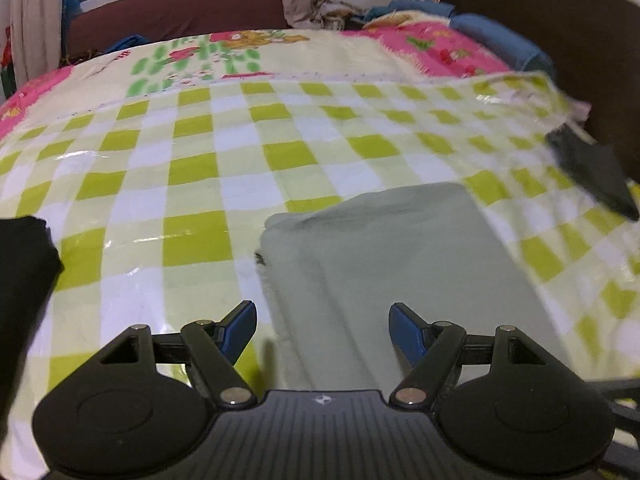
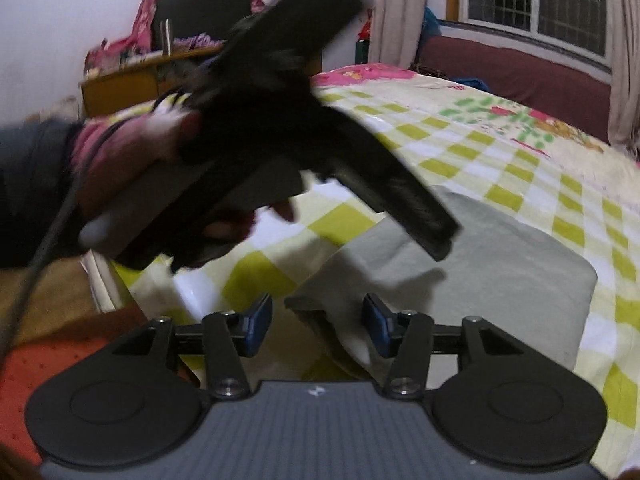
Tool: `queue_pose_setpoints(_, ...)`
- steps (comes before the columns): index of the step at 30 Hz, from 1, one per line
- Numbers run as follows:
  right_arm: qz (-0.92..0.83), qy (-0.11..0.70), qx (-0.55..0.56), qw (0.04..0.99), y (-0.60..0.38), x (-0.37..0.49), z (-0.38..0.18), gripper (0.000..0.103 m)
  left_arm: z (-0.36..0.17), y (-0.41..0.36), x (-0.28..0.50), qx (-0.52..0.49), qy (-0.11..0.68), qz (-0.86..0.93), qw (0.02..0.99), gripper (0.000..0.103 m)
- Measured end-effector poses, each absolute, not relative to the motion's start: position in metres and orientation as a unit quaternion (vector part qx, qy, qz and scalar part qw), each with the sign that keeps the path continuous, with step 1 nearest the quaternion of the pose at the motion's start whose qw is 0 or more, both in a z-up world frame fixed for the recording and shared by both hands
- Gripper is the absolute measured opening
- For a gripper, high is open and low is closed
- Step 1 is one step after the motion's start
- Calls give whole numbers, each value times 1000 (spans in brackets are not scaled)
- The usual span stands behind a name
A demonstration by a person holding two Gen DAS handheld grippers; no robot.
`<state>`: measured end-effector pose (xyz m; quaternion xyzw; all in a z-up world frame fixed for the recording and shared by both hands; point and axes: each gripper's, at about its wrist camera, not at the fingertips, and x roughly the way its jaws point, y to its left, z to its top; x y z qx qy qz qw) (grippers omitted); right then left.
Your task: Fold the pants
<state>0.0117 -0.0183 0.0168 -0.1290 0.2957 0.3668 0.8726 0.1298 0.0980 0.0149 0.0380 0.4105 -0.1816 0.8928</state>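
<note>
Left gripper [image 1: 323, 330]: blue-tipped fingers are standing spread, nothing between them. Pants [image 1: 400, 280], one pale grey-green folded bundle, are lying just ahead, running from 6 o'clock up toward 1 o'clock in the left wrist view; the right finger is hovering over the cloth, the left finger over the checked cover [image 1: 192, 168] just beside the bundle's left edge.

Right gripper [image 2: 318, 326]: fingers are also standing apart, gripping nothing. Near corner of the pants [image 2: 500, 264] is sitting between the fingertips; the rest is spreading off to 2 o'clock.

Edges: bundle's far edge is lying flat, its left edge slightly rumpled. Bare checked cover is showing at 9 to 12 o'clock of the bundle and in a narrower strip at 3 o'clock. Bed edge is dropping away at 8 o'clock in the right wrist view.

Left gripper, blurred, is appearing in the right wrist view at 11 o'clock above the bundle, held in a hand [image 2: 132, 176].

Count: one pants bundle, two grippers, four fingers. Farther off: floral blanket [image 1: 320, 56], one window [image 2: 536, 4] at 1 o'clock.
</note>
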Motion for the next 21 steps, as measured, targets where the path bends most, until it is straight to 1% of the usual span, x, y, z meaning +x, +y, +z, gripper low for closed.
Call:
queue_pose_setpoints(1,356,293,-136,877,-18,13,15,44,13,97,134,45,412,-175,893,74)
queue_pose_setpoints(2,346,297,-137,880,-19,14,13,35,13,96,137,50,415,-169,893,58)
queue_pose_setpoints(3,338,308,-124,880,-22,19,12,17,13,97,142,48,421,-168,890,47)
queue_pose_setpoints(4,334,318,-109,880,-27,24,13,11,14,98,145,42,424,-172,888,42)
queue_pose_setpoints(5,333,326,-92,880,-33,29,15,10,17,98,148,37,423,-177,888,36)
queue_pose_setpoints(6,329,329,-77,882,-39,32,18,6,20,97,150,38,421,-180,888,31)
queue_pose_setpoints(8,320,327,-56,888,-50,37,28,6,25,96,155,36,418,-188,888,25)
queue_pose_setpoints(14,295,271,-24,916,-72,29,75,6,55,95,165,9,374,-218,901,23)
queue_pose_setpoints(16,289,257,-33,922,-67,30,82,6,61,93,166,11,354,-222,909,23)
queue_pose_setpoints(18,287,251,-44,923,-54,36,71,7,54,91,172,25,353,-205,912,24)
queue_pose_setpoints(19,292,265,-42,918,-42,46,57,12,46,91,177,32,361,-192,912,24)
queue_pose_setpoints(21,308,322,-54,894,-18,63,29,13,25,94,186,58,389,-157,906,24)
